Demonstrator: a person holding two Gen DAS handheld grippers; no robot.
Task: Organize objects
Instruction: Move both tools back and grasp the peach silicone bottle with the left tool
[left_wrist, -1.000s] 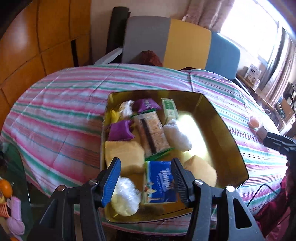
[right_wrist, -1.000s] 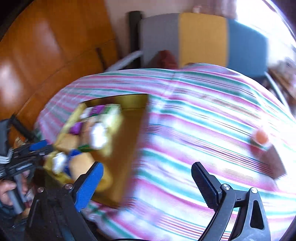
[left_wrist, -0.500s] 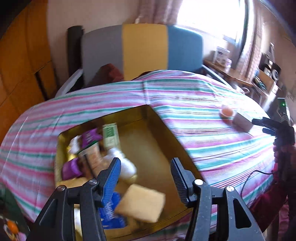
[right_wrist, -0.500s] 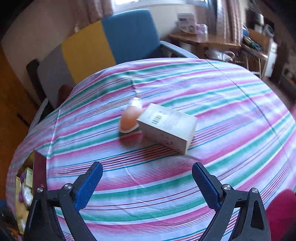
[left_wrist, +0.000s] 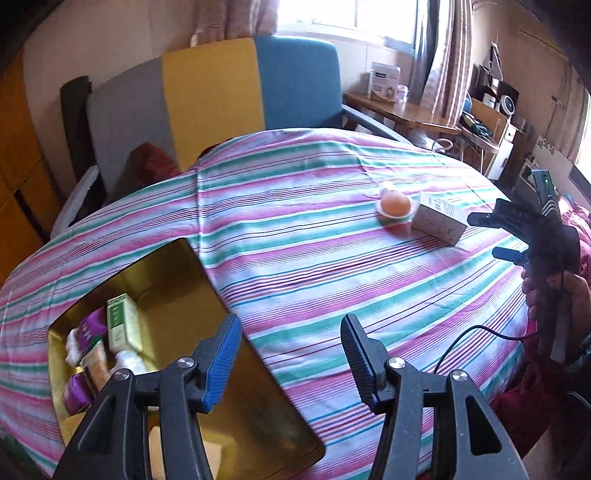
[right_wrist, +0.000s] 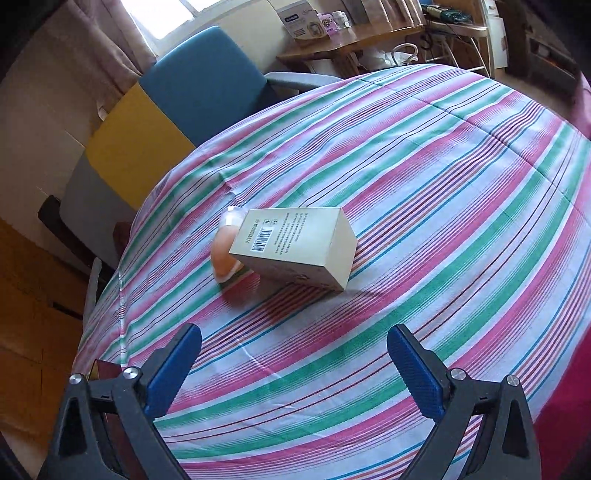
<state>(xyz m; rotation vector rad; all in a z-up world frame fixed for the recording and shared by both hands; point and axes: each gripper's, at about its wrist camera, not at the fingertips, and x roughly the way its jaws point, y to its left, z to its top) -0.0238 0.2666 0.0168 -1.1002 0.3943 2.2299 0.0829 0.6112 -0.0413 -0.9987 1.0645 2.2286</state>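
A beige carton box (right_wrist: 295, 247) lies on the striped tablecloth, touching an orange jelly cup (right_wrist: 224, 260) on its left. Both also show in the left wrist view: the box (left_wrist: 437, 220) and the cup (left_wrist: 396, 206). A gold tray (left_wrist: 177, 299) at the table's left holds several snack packets, among them a green pack (left_wrist: 120, 323). My left gripper (left_wrist: 290, 360) is open and empty over the tray's right rim. My right gripper (right_wrist: 293, 373) is open and empty, short of the box; it also shows in the left wrist view (left_wrist: 496, 234).
A grey, yellow and blue chair (left_wrist: 221, 96) stands behind the table. A wooden side table (left_wrist: 402, 110) with boxes stands by the window. A black cable (left_wrist: 476, 332) hangs at the table's right edge. The tray's corner (right_wrist: 98, 369) shows at left.
My left gripper has swung right from over the tray's contents toward the open tablecloth. My right gripper has turned from the tray to the box and cup and moved closer.
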